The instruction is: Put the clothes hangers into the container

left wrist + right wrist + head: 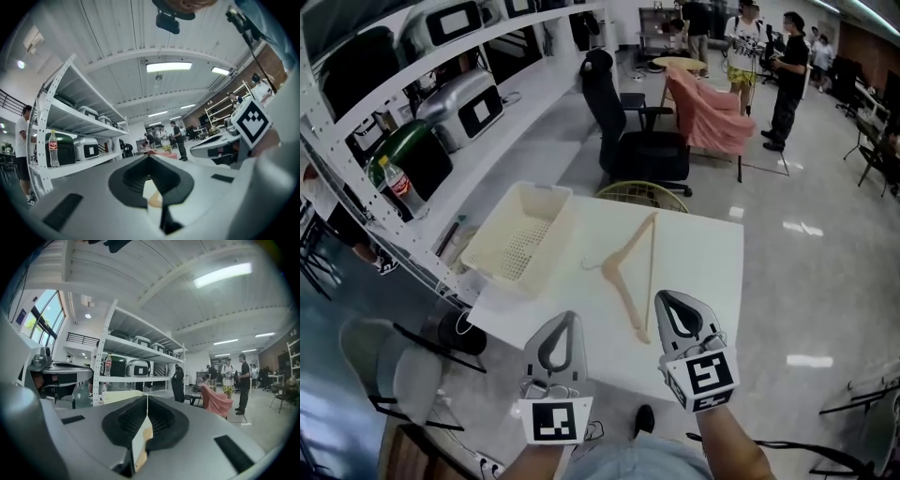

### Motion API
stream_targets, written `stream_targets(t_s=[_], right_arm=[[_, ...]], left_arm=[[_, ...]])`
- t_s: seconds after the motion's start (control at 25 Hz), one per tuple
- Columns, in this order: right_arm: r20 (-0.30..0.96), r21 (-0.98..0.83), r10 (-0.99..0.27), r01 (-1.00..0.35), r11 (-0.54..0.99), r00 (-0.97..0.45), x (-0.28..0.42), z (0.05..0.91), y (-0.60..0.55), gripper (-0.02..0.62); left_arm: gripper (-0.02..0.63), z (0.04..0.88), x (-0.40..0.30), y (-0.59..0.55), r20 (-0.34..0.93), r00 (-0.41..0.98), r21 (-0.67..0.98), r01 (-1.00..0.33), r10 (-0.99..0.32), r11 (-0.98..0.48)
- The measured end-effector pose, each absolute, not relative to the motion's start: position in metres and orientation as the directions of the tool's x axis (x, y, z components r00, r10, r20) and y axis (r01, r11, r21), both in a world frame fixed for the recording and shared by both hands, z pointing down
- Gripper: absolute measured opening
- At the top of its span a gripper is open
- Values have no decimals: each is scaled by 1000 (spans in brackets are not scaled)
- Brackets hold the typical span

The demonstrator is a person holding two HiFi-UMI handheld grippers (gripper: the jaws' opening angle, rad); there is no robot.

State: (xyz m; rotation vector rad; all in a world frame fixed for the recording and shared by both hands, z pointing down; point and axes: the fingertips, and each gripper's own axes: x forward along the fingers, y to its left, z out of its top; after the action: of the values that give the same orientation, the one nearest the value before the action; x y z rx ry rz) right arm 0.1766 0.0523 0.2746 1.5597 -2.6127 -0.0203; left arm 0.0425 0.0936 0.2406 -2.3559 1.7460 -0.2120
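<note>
A wooden clothes hanger (635,268) lies flat on the white table (703,272), its hook pointing left toward the container. That container, a cream plastic basket (521,240), stands on the table's left part and looks empty. Both grippers hover over the near table edge. My left gripper (569,317) is shut with nothing held, below and left of the hanger. My right gripper (663,297) is shut too, just right of the hanger's near end. In the gripper views the left gripper (149,157) and the right gripper (147,397) both have their jaws meeting at the tips.
A white shelf rack (412,141) with cases and a cola bottle (397,185) runs along the left. A black office chair (633,127) and a round wire frame (642,195) stand behind the table. A grey chair (389,375) is at lower left. People stand far back.
</note>
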Motion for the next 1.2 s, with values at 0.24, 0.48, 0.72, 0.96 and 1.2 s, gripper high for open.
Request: stream_targets(t_s=[0.24, 0.48, 0.72, 0.96, 1.2], right_arm=[[22, 81, -862, -858, 507, -507, 171, 252, 23, 12], [29, 87, -853, -849, 521, -520, 159, 254, 0, 12], [78, 91, -855, -851, 518, -512, 143, 272, -35, 12], [176, 82, -861, -864, 497, -478, 139, 312, -68, 12], [296, 57, -840, -869, 492, -456, 129, 364, -89, 13]], left_arm=[[12, 234, 40, 76, -37, 249, -247, -941, -968, -233], [11, 236, 27, 62, -34, 224, -236, -949, -974, -210], [11, 252, 13, 24, -3, 237, -203, -952, -972, -231], [12, 277, 13, -20, 51, 300, -168, -937, -952, -305], [11, 311, 13, -60, 129, 353, -110, -924, -927, -367]])
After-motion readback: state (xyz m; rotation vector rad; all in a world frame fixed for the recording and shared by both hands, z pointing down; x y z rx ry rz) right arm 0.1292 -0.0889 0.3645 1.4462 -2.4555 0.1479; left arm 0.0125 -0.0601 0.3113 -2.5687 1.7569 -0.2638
